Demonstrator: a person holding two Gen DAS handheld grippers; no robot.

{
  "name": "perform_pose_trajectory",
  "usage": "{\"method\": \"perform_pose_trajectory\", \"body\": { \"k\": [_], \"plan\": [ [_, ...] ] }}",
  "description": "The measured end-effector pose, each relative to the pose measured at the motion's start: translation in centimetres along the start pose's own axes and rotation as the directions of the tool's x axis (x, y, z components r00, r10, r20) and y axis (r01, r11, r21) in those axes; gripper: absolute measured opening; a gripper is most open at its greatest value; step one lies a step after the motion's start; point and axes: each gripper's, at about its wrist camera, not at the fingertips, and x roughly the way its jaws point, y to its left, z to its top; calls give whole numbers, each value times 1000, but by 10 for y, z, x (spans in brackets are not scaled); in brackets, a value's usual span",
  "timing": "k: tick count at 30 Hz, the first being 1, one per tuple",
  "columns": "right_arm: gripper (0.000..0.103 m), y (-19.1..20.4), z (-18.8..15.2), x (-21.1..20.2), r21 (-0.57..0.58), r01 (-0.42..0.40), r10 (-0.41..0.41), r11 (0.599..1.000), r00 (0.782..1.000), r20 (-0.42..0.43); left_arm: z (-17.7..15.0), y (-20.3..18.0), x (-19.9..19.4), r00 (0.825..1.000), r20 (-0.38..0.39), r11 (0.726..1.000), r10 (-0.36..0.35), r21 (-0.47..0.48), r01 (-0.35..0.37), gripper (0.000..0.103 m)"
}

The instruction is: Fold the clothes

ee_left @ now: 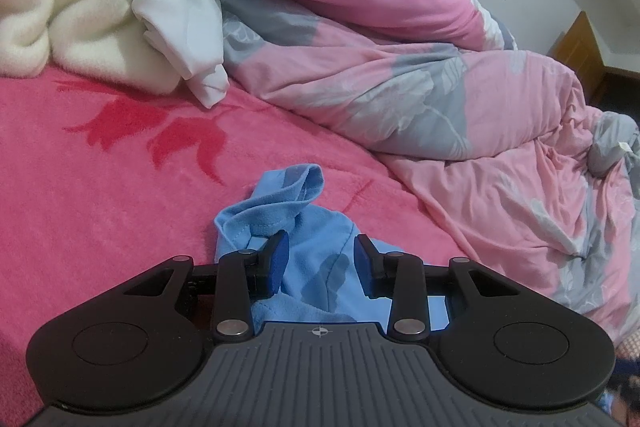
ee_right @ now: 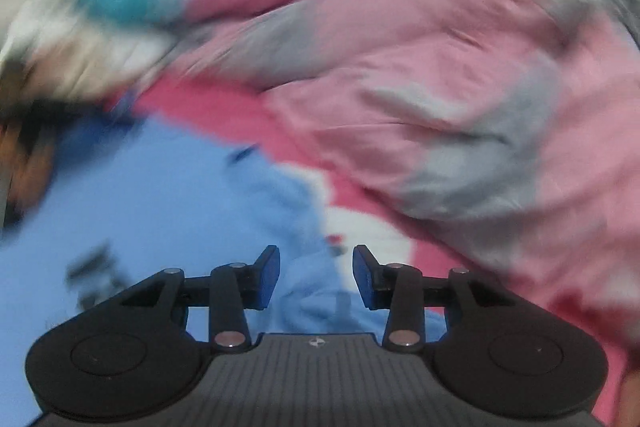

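Blue garment [ee_left: 316, 227] lies bunched on the pink blanket [ee_left: 100, 195], directly beneath the left gripper [ee_left: 320, 255], whose jaws stand apart and hold nothing. Right gripper [ee_right: 316, 267] likewise gapes over the same cloth. Risk: closing on a bunched layer would drag the heap instead of one edge; right view is motion-blurred, garment's outline and type indeterminate.

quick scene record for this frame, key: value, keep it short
surface: pink fleece blanket
target: light blue garment, crumpled, not folded
left gripper: open, garment lying between its fingers
right gripper: open, above the blue garment
right view: motion-blurred
background: pink and grey quilt, cream fleece, white garment
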Motion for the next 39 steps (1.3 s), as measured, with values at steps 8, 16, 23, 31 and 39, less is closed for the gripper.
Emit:
{"method": "perform_pose_trajectory", "body": {
  "k": [8, 16, 23, 31, 39],
  "plan": [
    [41, -27, -12, 48, 217, -108, 133, 970, 986, -101, 0, 0, 0, 1000, -2, 1000, -1, -1, 1, 35],
    [15, -19, -12, 39, 146, -40, 47, 988, 998, -42, 0, 1, 0, 1000, -4, 1000, -3, -5, 3, 36],
    [8, -23, -8, 23, 127, 52, -59, 991, 997, 53, 0, 1, 0, 1000, -4, 1000, -4, -6, 4, 35],
    [8, -65, -4, 60, 257, 228, -240, 939, 971, 13, -1, 1, 0, 1000, -4, 1000, -4, -7, 4, 36],
    [11, -94, -11, 85, 394, 354, -360, 848, 931, -61, 0, 3, 0, 1000, -4, 1000, -7, -12, 7, 35]
  ]
}}
